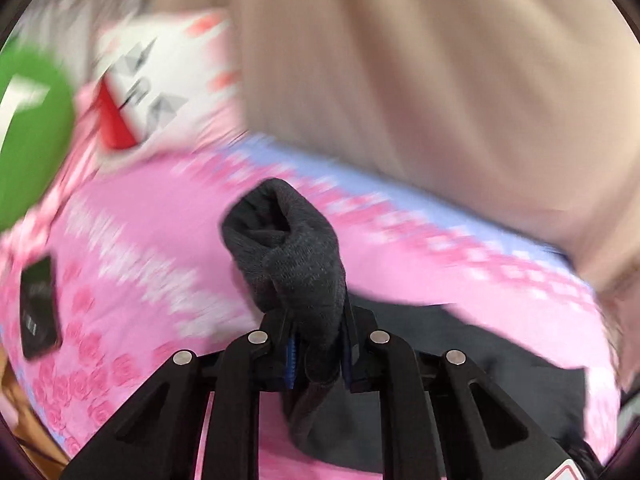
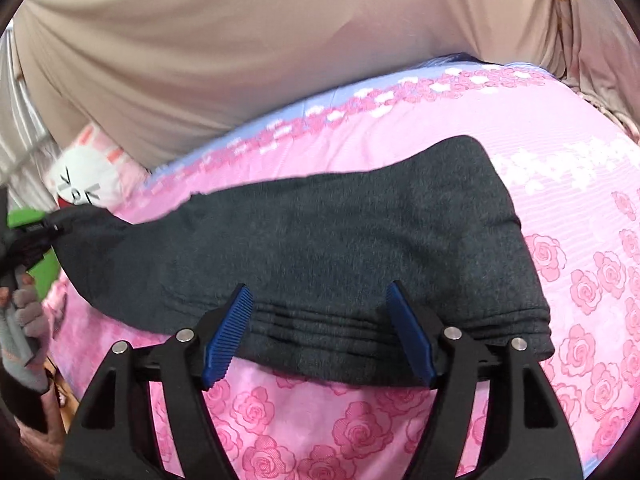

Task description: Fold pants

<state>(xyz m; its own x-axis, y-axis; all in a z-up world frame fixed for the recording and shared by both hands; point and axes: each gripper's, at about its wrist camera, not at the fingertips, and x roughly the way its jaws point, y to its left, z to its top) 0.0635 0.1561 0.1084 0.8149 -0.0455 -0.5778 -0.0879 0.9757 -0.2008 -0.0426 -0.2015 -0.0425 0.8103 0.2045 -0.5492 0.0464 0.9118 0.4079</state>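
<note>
gripping a bunched end of the dark grey pants (image 1: 296, 264), the left gripper (image 1: 318, 356) has its jaws clamped tight on the fabric, the blue pads (image 1: 291, 354) squeezing a wad that sticks up past the fingertips. left wrist view is motion-blurred. the rest of the pants trails down under the gripper onto the pink rose-print bedsheet (image 1: 152, 248). a black phone-like slab (image 1: 39, 307) lies on the sheet at the left edge, a white cushion with red and grey marks (image 1: 160, 80) sits further back, something green (image 1: 32, 132) at far left, too blurred to name. beige curtain (image 1: 420, 80) fills the back.

right wrist view: the right gripper (image 2: 320, 332) is spread wide, blue pads (image 2: 228, 336) apart and not pressing anything. the ribbed waistband of the pants (image 2: 320, 240) lies flat on the bedsheet (image 2: 580, 248) between and just beyond the fingertips. the pants stretch leftward, narrowing to a point where the left gripper (image 2: 40, 229) holds that end lifted off the sheet at the left edge of view. a gloved hand (image 2: 24, 312) is below it. the white cushion (image 2: 86, 184) sits behind, beige curtain (image 2: 240, 60) across the back.
</note>
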